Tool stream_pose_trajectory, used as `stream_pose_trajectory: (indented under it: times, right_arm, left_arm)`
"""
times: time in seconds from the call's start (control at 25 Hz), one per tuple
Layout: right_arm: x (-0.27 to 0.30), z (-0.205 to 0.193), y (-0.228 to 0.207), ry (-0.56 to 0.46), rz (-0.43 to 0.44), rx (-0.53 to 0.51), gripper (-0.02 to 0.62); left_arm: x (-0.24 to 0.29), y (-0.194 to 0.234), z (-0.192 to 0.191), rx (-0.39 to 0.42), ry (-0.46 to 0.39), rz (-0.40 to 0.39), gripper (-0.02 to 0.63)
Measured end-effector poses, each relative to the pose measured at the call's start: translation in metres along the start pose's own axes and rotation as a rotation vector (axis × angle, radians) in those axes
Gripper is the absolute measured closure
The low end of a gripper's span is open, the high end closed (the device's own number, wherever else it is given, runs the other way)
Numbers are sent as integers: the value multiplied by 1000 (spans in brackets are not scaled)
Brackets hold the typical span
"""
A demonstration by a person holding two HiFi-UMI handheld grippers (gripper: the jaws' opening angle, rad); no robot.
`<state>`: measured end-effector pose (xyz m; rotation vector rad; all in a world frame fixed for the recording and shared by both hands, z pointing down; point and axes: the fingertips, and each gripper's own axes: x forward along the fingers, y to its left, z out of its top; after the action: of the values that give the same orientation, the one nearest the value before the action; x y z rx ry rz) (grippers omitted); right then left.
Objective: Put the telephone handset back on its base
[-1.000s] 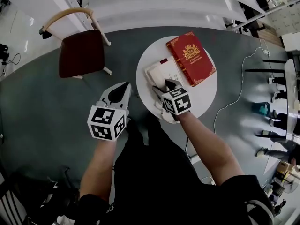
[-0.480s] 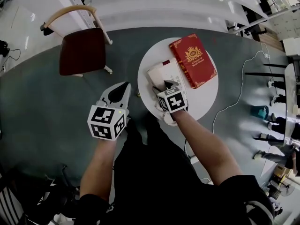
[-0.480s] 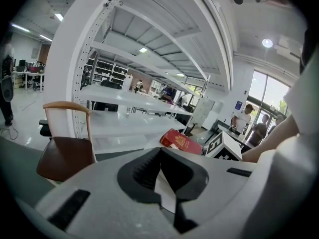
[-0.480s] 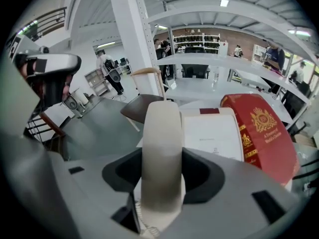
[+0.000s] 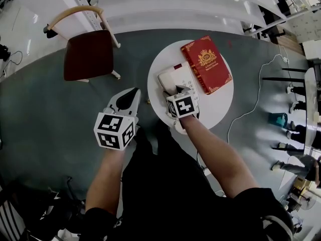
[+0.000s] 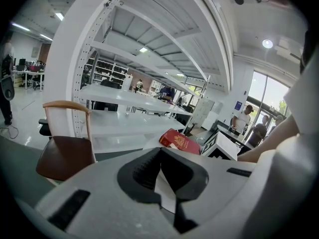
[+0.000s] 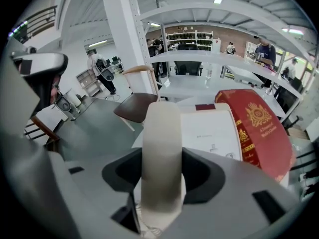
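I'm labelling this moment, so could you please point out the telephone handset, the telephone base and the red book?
telephone handset (image 7: 160,148): right gripper view, middle of its rounded back.
telephone base (image 7: 208,128): right gripper view, its flat top face.
red book (image 5: 206,63): head view, centre of its cover.

A cream handset (image 7: 160,148) and white base (image 7: 209,131) are seen; the book (image 5: 206,63) is coloured red with gold ornament.

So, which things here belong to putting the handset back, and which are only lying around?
Belong to the job: handset, clamped in the right gripper; telephone base, on the round table.
Only lying around: red book beside the base; chair; left gripper, shut and empty.
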<state>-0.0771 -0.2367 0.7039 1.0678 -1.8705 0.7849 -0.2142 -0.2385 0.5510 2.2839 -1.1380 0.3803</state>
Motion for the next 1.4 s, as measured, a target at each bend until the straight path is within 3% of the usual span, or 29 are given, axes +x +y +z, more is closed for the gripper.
stream_pose_trajectory:
  times: [0.32,0.6,0.96,1.4]
  right_arm:
    - [-11,3,3,-58,9,-3,360]
    - [-19,-6,4,-73,9,4,400]
    - [-18,-6,6,-109,-20,51,374]
    - [-102,-15,12,-242,-38,159,429]
  left_arm:
    - [-9,-1,-1,-1,-7,0,597]
    - [-18,1,-8,-2,-7,-4,597]
    - [-37,0,-6,28,-20,-33,597]
    - [-69,-12,35,101,-96,-100,597]
